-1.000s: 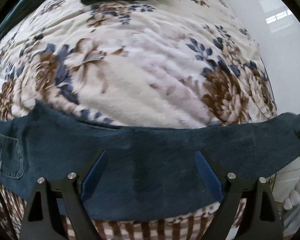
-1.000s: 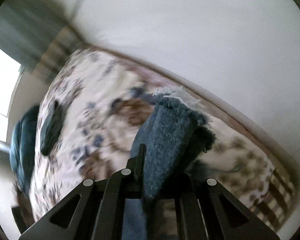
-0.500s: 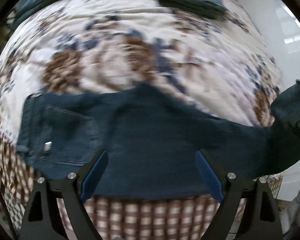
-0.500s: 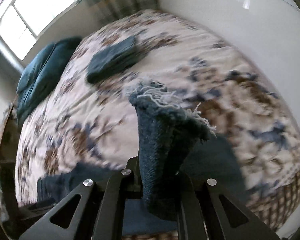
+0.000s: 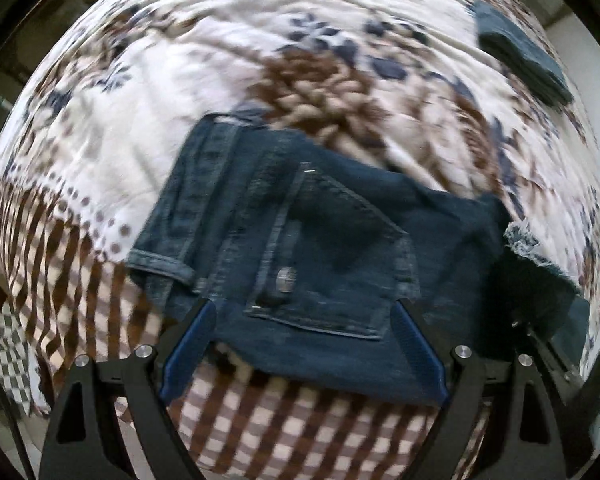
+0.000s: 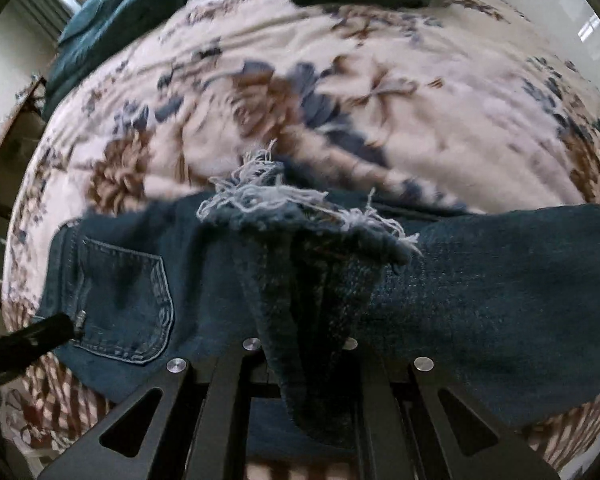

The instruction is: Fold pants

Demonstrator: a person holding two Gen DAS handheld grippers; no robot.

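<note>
In right view only, teal pillows (image 6: 112,20)

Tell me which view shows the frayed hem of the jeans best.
The right wrist view: the frayed hem sits mid-frame, its pale loose threads distinct, the leg pinched in the right gripper. The left wrist view shows only a small strip of fray at the right edge.
</note>
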